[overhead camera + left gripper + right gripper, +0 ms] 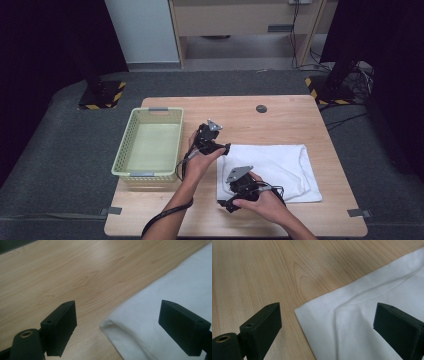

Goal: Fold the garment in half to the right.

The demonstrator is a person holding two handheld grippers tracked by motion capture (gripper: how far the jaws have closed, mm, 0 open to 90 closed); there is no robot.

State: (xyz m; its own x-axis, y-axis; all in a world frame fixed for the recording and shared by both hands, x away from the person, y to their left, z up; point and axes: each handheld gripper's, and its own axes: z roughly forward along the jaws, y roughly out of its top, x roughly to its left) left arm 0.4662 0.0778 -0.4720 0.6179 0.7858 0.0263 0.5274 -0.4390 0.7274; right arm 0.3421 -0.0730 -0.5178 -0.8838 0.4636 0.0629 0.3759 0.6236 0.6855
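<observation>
We are at the reach-in step, with the left hand-held gripper [226, 148] and right hand-held gripper [223, 205] both released over the left corners of the folded white shirt [280, 167] lying toward the tabletop's [280, 117] right edge, so next we judge each must drop and pinch its corner.

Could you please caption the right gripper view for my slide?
Open right gripper poised at a corner of the folded white shirt on the wooden table.
</observation>
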